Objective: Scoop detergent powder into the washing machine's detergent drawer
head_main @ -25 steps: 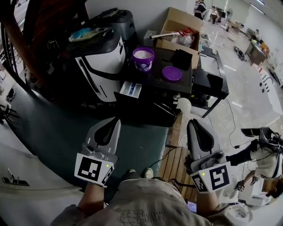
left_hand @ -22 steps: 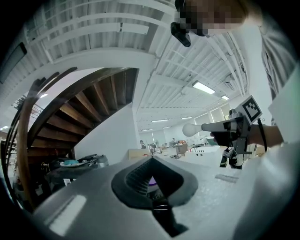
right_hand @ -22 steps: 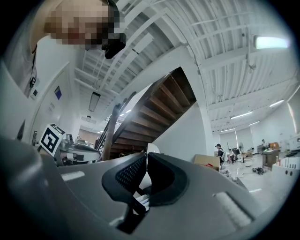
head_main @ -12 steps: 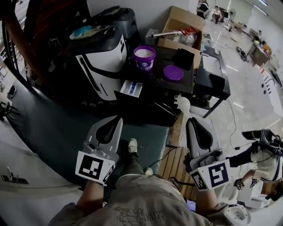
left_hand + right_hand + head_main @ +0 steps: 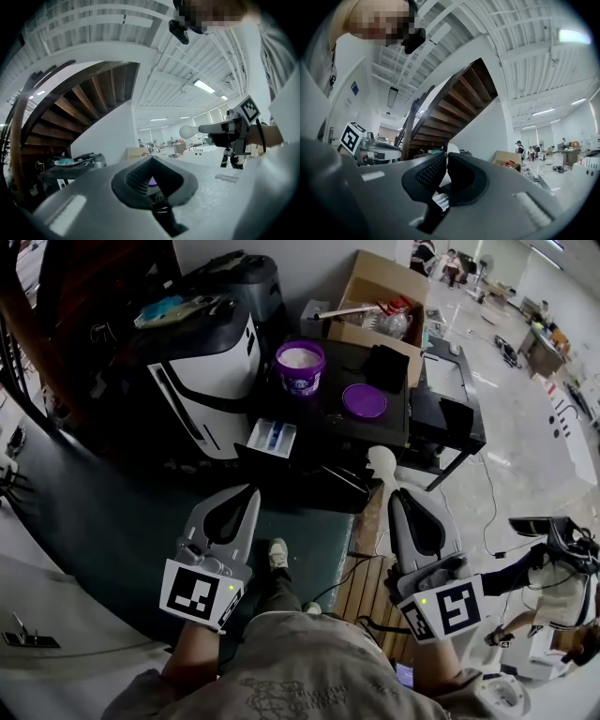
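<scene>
The right gripper (image 5: 401, 498) is clamped on the handle of a white scoop (image 5: 382, 461); the left gripper (image 5: 246, 495) is closed on nothing. Ahead, the detergent drawer (image 5: 273, 437) sticks out open from the washing machine (image 5: 202, 362), near an open purple powder tub (image 5: 301, 365).

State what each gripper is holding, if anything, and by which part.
The right gripper holds a white scoop by its handle, with the bowl sticking out ahead. The left gripper holds nothing; its jaws are together.
</scene>
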### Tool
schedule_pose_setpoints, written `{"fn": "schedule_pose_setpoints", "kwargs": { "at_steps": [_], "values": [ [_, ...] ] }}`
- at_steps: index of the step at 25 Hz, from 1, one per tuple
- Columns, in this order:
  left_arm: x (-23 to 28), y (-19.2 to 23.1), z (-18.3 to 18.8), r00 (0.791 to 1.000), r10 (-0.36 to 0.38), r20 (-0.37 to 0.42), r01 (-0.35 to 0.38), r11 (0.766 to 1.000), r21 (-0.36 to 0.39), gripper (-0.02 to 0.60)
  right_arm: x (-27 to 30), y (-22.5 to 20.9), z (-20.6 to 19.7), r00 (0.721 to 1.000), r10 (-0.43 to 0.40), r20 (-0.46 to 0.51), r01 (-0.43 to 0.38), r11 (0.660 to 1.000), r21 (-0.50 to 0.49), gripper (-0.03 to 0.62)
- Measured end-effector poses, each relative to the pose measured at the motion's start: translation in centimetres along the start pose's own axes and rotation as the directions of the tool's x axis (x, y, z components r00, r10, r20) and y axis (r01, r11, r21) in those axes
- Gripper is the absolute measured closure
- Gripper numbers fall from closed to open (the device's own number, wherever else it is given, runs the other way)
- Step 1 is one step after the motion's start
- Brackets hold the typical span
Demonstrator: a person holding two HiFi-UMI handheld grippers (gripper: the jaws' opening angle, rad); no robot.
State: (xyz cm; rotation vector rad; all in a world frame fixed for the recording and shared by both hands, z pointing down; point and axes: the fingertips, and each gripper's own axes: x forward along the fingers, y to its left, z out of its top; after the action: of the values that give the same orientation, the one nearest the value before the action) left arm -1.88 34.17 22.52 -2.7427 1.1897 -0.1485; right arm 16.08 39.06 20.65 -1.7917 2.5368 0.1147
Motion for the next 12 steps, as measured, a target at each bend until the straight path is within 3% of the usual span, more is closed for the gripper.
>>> {"fn": "schedule_pose_setpoints", "kwargs": {
  "at_steps": [12],
  "values": [
    [9.2,8.7,-2.5,0.999,-0.038,-0.024,0.038,0.999,-0.022,0.581,11.7,-3.3,-2.3,0.998,-0.018,-0.055,0.019,1.0,0.014,0.557]
  ]
}}
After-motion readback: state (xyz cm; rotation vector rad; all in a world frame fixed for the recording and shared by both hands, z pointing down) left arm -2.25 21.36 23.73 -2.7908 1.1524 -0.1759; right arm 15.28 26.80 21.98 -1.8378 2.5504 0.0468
